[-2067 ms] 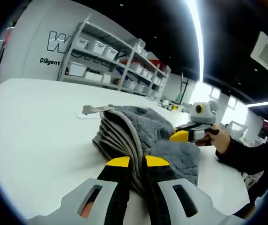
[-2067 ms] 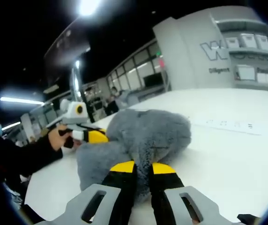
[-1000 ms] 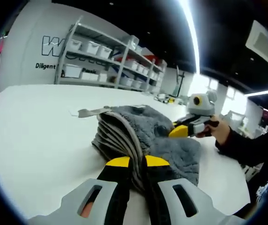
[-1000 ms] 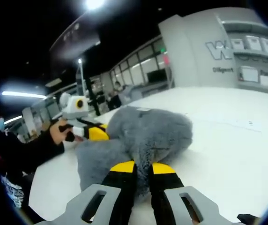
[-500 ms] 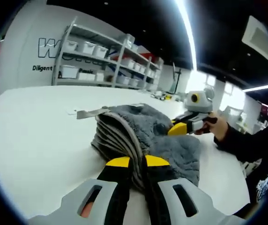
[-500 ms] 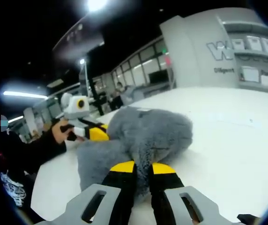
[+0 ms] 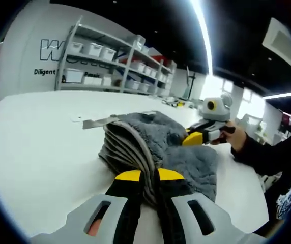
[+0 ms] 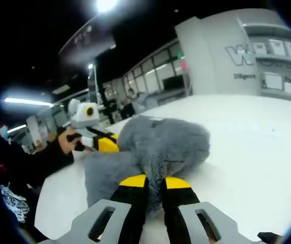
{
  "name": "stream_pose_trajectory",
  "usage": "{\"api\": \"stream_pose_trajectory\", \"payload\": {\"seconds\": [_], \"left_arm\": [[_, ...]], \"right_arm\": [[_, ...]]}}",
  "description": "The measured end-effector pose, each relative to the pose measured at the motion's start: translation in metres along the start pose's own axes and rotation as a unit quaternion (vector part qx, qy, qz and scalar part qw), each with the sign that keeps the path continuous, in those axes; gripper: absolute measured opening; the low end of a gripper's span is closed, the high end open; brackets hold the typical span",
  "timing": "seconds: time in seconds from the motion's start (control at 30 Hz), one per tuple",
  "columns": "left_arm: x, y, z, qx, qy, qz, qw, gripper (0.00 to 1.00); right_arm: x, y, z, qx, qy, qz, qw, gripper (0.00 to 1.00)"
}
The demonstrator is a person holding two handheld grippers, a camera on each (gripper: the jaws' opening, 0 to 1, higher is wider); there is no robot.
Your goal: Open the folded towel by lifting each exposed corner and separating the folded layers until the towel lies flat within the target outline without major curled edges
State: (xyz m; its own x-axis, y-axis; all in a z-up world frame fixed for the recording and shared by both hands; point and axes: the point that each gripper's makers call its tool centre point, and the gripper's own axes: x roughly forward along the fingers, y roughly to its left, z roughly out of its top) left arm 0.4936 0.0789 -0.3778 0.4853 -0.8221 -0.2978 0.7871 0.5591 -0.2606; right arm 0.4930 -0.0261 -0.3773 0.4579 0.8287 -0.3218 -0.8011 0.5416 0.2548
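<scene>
A grey fluffy towel (image 7: 155, 140) lies bunched in folds on the white table (image 7: 38, 147). My left gripper (image 7: 149, 176) is shut on its near edge, with the stacked layers running up from the yellow tips. In the right gripper view the same towel (image 8: 158, 145) humps up in a rounded mass, and my right gripper (image 8: 154, 182) is shut on its near edge. Each gripper shows in the other's view: the right gripper (image 7: 199, 137) held by a hand at the towel's far side, the left gripper (image 8: 102, 144) likewise.
A strip of tape marking (image 7: 102, 122) lies on the table beyond the towel. Shelves with white bins (image 7: 105, 66) stand behind the table. A person's dark sleeve (image 7: 272, 155) reaches in from the right. The white table (image 8: 257, 147) stretches wide to the right.
Hardly anything differs: both grippers stay shut on the towel. The views have shifted slightly, and the towel's bunched shape is the same.
</scene>
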Motion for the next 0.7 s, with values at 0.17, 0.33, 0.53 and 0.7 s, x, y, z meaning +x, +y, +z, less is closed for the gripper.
{"api": "stream_pose_trajectory", "payload": {"seconds": [0.17,0.33,0.53,0.7], "left_arm": [[-0.004,-0.004,-0.003,0.001,0.002,-0.003,1.0000,0.08],[-0.006,-0.008,-0.004,0.004,0.002,-0.003,1.0000,0.08],[-0.010,-0.013,-0.007,0.011,0.005,-0.004,0.9999,0.08],[-0.011,-0.014,-0.007,0.012,0.006,-0.004,0.9999,0.08]], "right_arm": [[-0.002,0.005,-0.002,-0.002,0.000,0.004,1.0000,0.06],[-0.005,0.010,-0.004,-0.003,-0.001,0.007,1.0000,0.06],[-0.006,0.014,-0.005,-0.002,0.001,0.010,0.9999,0.06],[-0.008,0.017,-0.007,-0.005,0.001,0.011,0.9999,0.06]]}}
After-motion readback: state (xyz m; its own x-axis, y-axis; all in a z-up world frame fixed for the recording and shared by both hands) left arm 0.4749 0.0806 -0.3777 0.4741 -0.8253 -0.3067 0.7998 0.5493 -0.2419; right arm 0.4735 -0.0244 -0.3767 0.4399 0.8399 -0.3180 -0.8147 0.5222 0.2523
